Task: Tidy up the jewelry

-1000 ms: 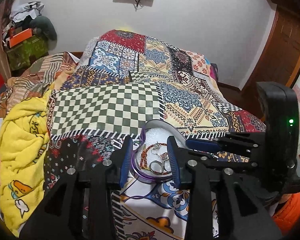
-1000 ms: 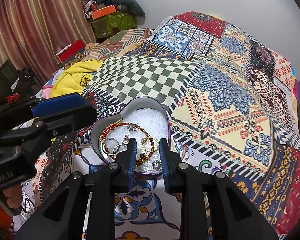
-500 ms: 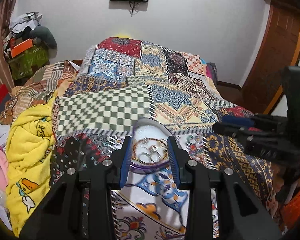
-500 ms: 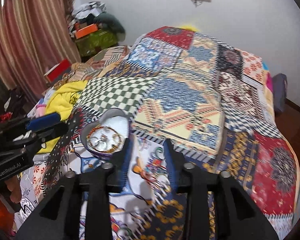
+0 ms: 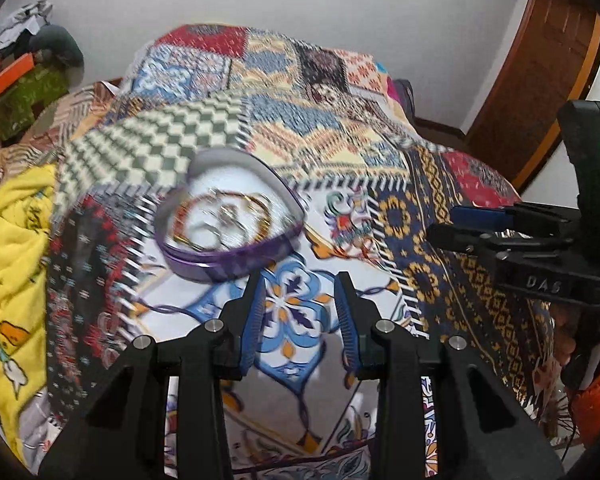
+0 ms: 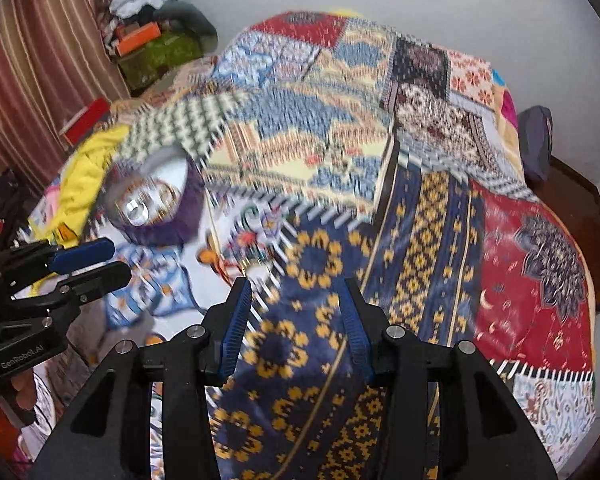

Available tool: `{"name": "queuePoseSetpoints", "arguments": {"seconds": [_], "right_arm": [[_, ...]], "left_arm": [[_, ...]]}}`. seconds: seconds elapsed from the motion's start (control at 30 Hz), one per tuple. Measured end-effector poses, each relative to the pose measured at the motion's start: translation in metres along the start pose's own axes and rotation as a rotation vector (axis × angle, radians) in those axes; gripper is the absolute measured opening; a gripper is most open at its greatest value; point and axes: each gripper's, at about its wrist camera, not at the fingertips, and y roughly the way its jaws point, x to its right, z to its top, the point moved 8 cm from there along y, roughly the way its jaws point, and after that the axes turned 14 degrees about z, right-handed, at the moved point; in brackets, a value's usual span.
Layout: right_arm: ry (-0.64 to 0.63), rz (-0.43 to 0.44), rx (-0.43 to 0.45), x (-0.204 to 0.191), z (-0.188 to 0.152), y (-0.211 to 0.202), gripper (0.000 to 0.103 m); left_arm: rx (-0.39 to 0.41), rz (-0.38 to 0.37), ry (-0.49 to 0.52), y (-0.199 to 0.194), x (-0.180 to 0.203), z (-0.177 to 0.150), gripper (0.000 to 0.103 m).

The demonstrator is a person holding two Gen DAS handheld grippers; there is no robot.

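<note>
Bedroom, patchwork quilt (image 5: 380, 148) over bed. Purple heart-shaped tin (image 5: 228, 256) sits on quilt, ahead-left of left gripper (image 5: 300, 312); bangles and rings (image 5: 224, 216) inside, blurred. Left gripper spread wide, empty. Right gripper (image 6: 296, 320) also wide, empty, well apart from tin. Judgement: jewelry light, rigid, slippery, tangle-prone; pinch bangle at its band. Soft bed could tip tin.

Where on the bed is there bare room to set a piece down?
Free: the quilt between the heart-shaped box and the right gripper. Crowded: inside the box, with bangles and rings, and the yellow blanket on its far side.
</note>
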Motion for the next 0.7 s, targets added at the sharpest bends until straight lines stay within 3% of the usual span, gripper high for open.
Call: {"name": "queuePoseSetpoints", "arguments": {"seconds": [0.13,0.3,0.5,0.7], "right_arm": [[0.012,-0.002,-0.028,0.008,-0.011,0.008,0.042],[0.028,0.009,-0.04,0.015,-0.017,0.012,0.042],[0.035,0.028,-0.04,0.018,-0.019,0.013,0.042],[0.032,0.052,-0.04,0.014,-0.018,0.017,0.042]], "left_arm": [[-0.019,-0.038,0.022,0.012,0.016,-0.001,0.034],[-0.035,-0.073,0.052,0.031,0.038,0.008,0.023],[-0.079,-0.089,0.053,0.056,0.051,0.015,0.021],[-0.086,-0.071,0.039,0.068,0.05,0.021,0.001]]}}
